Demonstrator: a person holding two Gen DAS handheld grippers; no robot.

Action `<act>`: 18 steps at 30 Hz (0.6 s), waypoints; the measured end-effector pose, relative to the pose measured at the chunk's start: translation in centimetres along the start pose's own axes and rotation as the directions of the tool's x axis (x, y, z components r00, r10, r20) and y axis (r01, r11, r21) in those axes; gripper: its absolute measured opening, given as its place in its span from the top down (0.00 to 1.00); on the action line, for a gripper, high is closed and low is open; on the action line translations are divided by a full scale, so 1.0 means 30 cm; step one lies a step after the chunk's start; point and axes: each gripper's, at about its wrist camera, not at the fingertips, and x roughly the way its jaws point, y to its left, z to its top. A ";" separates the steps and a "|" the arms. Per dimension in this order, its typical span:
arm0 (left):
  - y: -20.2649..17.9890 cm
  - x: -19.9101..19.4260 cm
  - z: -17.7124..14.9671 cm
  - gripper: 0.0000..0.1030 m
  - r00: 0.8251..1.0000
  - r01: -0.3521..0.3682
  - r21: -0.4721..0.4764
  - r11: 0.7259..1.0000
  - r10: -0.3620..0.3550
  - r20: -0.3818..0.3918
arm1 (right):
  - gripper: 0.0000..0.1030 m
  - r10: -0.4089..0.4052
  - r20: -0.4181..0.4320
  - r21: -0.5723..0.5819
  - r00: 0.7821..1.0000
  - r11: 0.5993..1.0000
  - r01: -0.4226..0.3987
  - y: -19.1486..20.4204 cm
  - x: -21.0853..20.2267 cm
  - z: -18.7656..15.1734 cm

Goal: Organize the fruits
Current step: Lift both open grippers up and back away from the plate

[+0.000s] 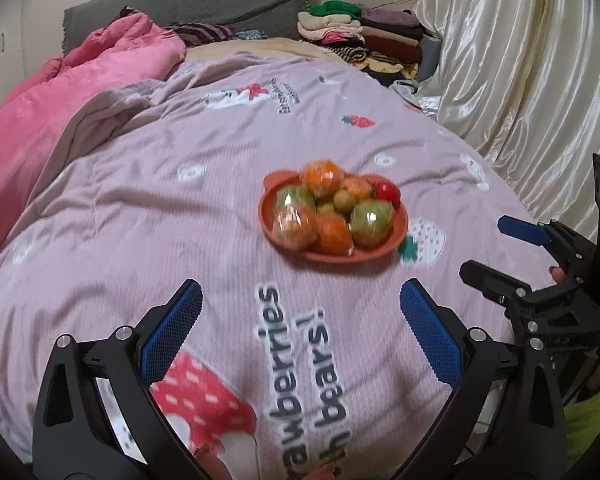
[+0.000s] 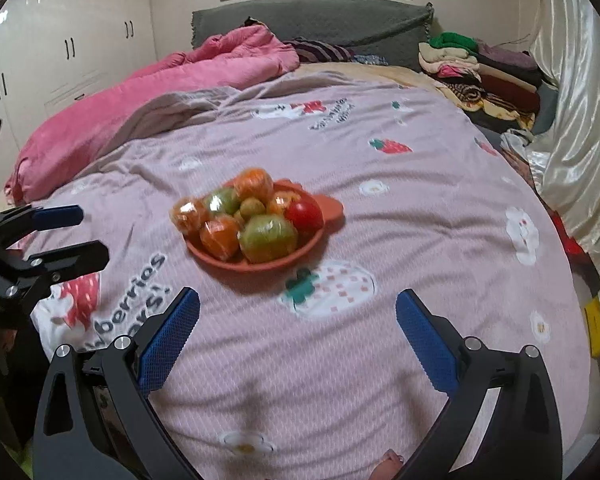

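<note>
Nearest, the left gripper (image 1: pixel 300 300) and the right gripper (image 2: pixel 298 300) hang over the bedspread (image 1: pixel 140 220) with jaws spread wide and nothing between them. Beyond them, mid-bed, sits an orange plate (image 2: pixel 256 266), an oval with small ear handles, its long axis running left to right in the left wrist view. It is heaped with plastic-wrapped fruits (image 2: pixel 266 236): orange, green and one red. Farther off lie a pink quilt (image 2: pixel 160 96), folded clothes (image 2: pixel 480 68) and a grey headboard (image 2: pixel 320 20).

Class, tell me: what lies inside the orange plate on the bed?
The orange plate holds piled fruit: wrapped orange ones, green ones and a red one. Anything beneath the pile is hidden.
</note>
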 end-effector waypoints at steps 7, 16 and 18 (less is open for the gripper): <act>-0.018 0.034 -0.086 0.09 0.998 -0.015 -0.021 1.000 0.014 -0.053 | 0.04 0.017 -0.029 0.030 0.999 0.999 -0.016 -0.001 -0.009 -0.067; -0.030 0.042 -0.102 0.09 0.998 -0.034 -0.022 0.999 0.033 -0.055 | 0.04 0.024 -0.050 0.047 0.998 0.999 -0.022 -0.009 -0.006 -0.094; -0.030 0.036 -0.099 0.09 0.998 -0.036 -0.021 0.999 0.035 -0.051 | 0.04 0.033 -0.057 0.056 0.998 0.998 -0.029 -0.015 -0.002 -0.098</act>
